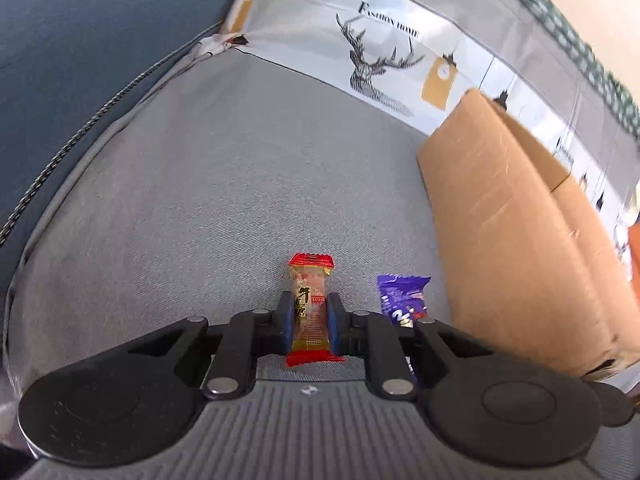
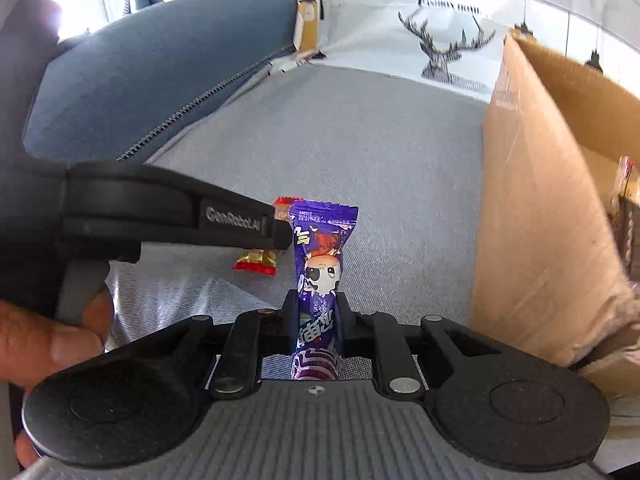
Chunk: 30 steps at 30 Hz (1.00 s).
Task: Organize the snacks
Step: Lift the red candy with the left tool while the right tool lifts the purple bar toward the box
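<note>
The left gripper (image 1: 310, 322) has its jaws closed on a red-and-gold candy (image 1: 310, 308), pinched at mid-length; the right gripper (image 2: 316, 320) has its jaws clamped on a purple candy (image 2: 318, 264), which stands up ahead of them. Both wrappers are slick and narrow — either could slide out or twist in the jaws, I judge, on the way to the cardboard box (image 2: 532, 184) to the right of both. The raised box wall could also knock a candy loose. Count: two candies, two grippers, one box, all on the grey cushion (image 1: 240, 180).
</note>
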Available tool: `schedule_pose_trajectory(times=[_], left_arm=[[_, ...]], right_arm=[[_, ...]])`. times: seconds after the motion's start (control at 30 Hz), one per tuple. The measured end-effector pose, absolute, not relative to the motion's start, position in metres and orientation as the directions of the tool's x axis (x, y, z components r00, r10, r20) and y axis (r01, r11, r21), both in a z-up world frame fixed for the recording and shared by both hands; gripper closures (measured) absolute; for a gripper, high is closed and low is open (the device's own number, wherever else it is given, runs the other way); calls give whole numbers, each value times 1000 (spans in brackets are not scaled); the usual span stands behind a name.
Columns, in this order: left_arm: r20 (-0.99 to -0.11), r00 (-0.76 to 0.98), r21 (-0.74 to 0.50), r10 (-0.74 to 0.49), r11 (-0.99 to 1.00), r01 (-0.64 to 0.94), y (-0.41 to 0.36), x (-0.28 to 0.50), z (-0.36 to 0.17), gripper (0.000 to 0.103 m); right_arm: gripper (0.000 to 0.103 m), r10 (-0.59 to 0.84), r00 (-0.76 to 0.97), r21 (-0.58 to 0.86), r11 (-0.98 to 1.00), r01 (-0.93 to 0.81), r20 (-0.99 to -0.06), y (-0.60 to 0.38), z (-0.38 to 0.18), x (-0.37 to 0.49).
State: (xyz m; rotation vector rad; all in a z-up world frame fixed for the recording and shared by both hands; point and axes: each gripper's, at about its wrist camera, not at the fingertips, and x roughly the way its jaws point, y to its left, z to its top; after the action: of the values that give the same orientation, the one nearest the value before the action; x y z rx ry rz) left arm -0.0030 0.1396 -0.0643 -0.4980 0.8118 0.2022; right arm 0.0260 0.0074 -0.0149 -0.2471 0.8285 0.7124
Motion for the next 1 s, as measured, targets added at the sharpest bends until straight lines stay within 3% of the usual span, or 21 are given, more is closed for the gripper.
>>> schedule_pose_trajectory(times=[0.43,0.77,1.0], left_arm=[[-576,807,-530,-132,812,-245,130,-56,-21,86],[-503,844,-549,-183,823,-149,107,-65,-6,86],[-498,847,-518,-184,847,-121,95,-61,0,86]], right_arm=[[86,547,604,41,760,-648,-580,-37,54,-12],[86,550,745,10,807,-591,-379,-102,95,-7],[86,483,801,138,874,-466,-353,-166,97,34]])
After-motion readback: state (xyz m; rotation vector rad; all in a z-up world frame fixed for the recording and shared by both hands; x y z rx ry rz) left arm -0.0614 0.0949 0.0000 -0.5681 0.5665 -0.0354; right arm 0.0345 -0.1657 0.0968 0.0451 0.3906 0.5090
